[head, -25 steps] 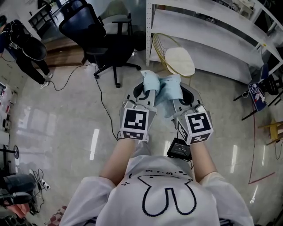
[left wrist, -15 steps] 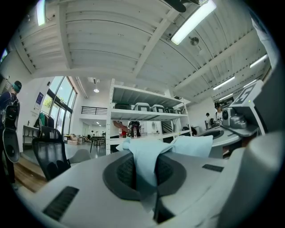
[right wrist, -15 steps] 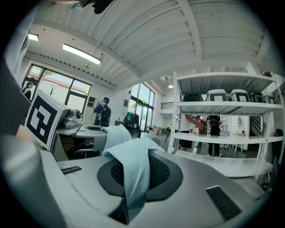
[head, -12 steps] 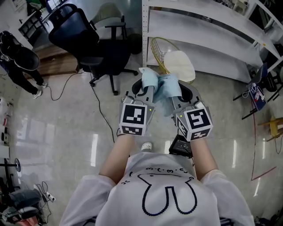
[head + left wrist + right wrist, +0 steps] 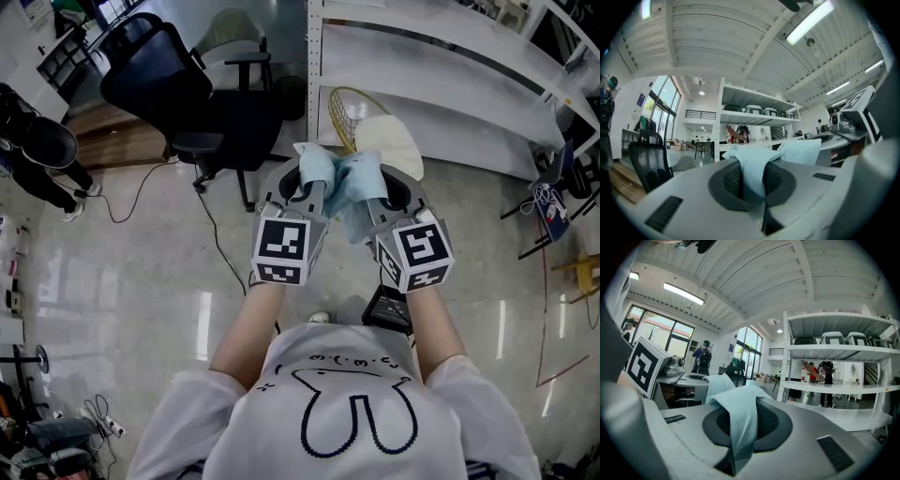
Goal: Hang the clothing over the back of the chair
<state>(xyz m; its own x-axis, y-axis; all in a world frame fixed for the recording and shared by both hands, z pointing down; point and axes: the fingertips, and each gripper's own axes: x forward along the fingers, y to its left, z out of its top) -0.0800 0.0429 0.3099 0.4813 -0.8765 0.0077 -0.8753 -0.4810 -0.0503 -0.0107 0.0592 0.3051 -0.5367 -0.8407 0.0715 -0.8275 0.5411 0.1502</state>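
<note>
A light blue piece of clothing (image 5: pixel 343 186) is bunched between both grippers and hangs down between them. My left gripper (image 5: pixel 310 185) is shut on its left part, my right gripper (image 5: pixel 374 190) on its right part. In the left gripper view the cloth (image 5: pixel 751 169) is pinched between the dark pads; in the right gripper view the cloth (image 5: pixel 738 417) drapes out of the shut jaws. A black office chair (image 5: pixel 183 92) stands ahead and to the left, its mesh back toward me; this chair (image 5: pixel 647 161) also shows at the left gripper view's left edge.
White shelving (image 5: pixel 441 66) runs along the right. A gold wire seat with a cream cushion (image 5: pixel 380 131) leans at its foot. A black box (image 5: pixel 386 307) lies on the floor by my feet. A cable (image 5: pixel 211 225) trails from the chair. A person (image 5: pixel 42 141) stands far left.
Both grippers have gone forward together with the cloth still held. The black chair and the shelving now sit closer, and the wire seat lies right behind the cloth.
</note>
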